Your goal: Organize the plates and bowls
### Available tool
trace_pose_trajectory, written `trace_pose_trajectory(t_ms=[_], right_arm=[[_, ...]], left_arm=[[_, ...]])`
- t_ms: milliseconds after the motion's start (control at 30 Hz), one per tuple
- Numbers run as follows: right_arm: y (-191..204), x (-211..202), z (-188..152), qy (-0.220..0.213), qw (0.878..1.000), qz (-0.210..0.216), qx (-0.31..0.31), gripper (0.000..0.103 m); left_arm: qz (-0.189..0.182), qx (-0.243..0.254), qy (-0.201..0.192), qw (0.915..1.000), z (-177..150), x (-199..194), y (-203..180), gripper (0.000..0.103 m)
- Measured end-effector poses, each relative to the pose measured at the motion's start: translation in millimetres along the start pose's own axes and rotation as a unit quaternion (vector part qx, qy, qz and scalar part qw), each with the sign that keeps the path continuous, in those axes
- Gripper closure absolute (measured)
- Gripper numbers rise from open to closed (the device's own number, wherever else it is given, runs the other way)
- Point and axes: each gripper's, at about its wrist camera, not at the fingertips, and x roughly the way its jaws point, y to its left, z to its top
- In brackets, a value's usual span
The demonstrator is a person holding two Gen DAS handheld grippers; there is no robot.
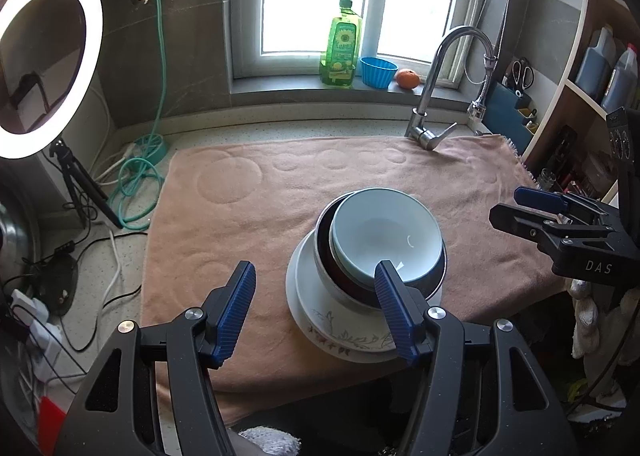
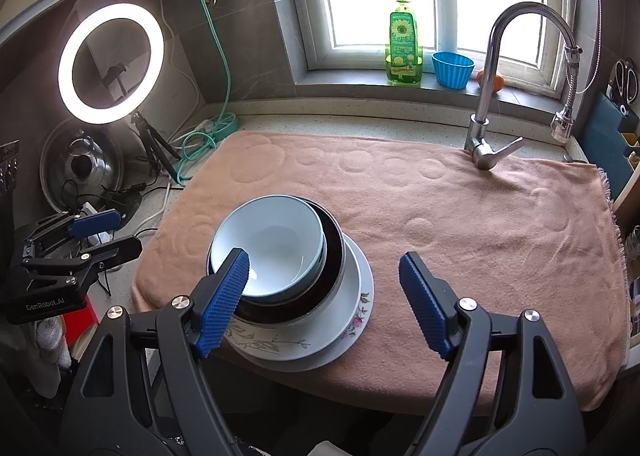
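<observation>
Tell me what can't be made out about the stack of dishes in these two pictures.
- Left wrist view: the dark bowl's inside, covered by the white bowl nested in it.
- Right wrist view: the stack's near left rim, behind the right gripper's finger.
- Both views: how many plates lie underneath; only the rims show.
- Floral plate's middle pattern, under the bowls.

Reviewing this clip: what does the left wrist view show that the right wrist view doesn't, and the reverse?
Left wrist only: shelves with dark jugs at the right edge, and the whole orange.
Right wrist only: a steel pot lid leaning beside the ring light, and the orange half hidden behind the faucet.
Both: the stacked bowls on floral plates, peach towel, soap bottle, blue cup, faucet, each open hand-held gripper.
</observation>
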Motion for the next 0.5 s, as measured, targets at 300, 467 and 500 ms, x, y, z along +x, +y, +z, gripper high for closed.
trace_pose_trajectory(t_ms=[300,467,500], right_arm=[[-0.5,3.0,0.6,0.004,1.000,-0.001,0.002,0.023],[0.3,5.6,-1.1,0.007,1.000,-0.003,0.002,0.023],[0.2,5.6,-1.1,0.007,1.000,-0.002,0.003,0.023]], left_arm=[[0.004,0.002,-0.004,1.0000,2.3,-0.5,-2.5,0.041],[0.010,0.002,-0.008,0.9999,5.0,-0.7,-2.7,0.041],[0.010,0.002,-0.008,0.9999,5.5,-0.7,-2.8,0.041]])
